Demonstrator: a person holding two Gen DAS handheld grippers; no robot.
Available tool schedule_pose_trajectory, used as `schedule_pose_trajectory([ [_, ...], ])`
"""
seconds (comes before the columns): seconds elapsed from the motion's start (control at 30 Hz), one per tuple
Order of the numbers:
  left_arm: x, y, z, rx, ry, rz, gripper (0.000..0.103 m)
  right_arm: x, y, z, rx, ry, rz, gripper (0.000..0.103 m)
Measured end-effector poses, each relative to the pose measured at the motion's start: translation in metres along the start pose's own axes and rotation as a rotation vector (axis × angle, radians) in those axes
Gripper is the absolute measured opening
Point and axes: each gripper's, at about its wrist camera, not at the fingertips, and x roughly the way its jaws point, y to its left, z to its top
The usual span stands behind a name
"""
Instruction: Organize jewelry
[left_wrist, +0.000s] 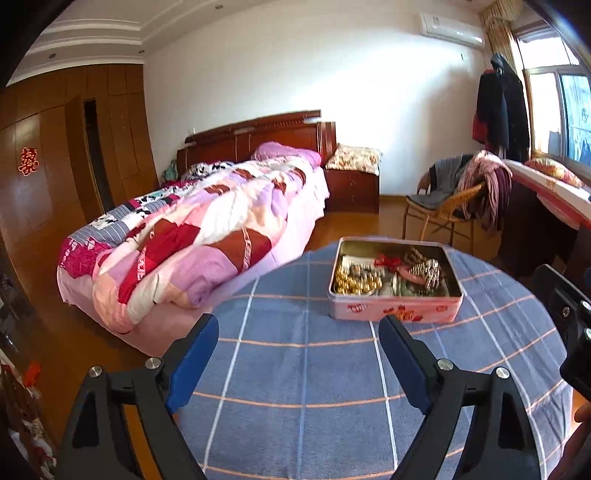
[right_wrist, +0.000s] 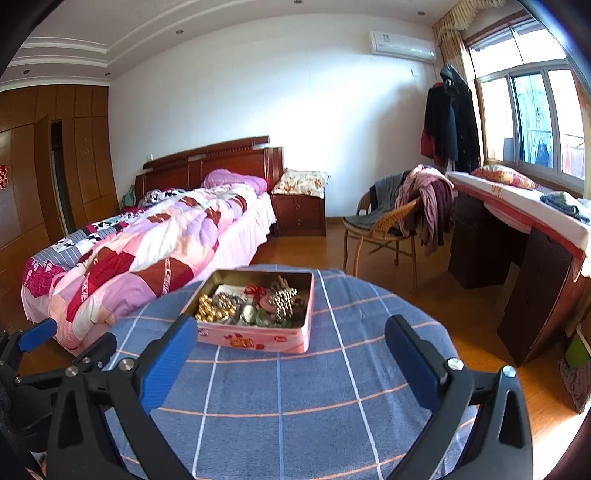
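Left wrist view: left tool (left_wrist: 299, 325) spread wide, empty, above the checked bench (left_wrist: 295, 369), jewelry tin (left_wrist: 394, 280) at its far right; right wrist view: right tool (right_wrist: 291, 328) likewise wide and empty, tin (right_wrist: 255, 314) far centre, bed (right_wrist: 147, 240) left.
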Motion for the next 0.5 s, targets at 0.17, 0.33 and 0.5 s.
schedule_pose_trajectory([
  [0.17,-0.02,0.007,0.011,-0.021,-0.063,0.003,0.091,-0.013,0.003,0.009,-0.004,-0.051,0.0,0.103],
  [0.33,-0.033,0.008,0.02,-0.026,-0.105,0.001,0.093,-0.023,0.004,0.018,-0.005,-0.104,0.001,0.103],
  [0.5,-0.037,0.009,0.027,-0.032,-0.121,0.005,0.093,-0.032,0.008,0.025,-0.023,-0.156,-0.011,0.103],
])
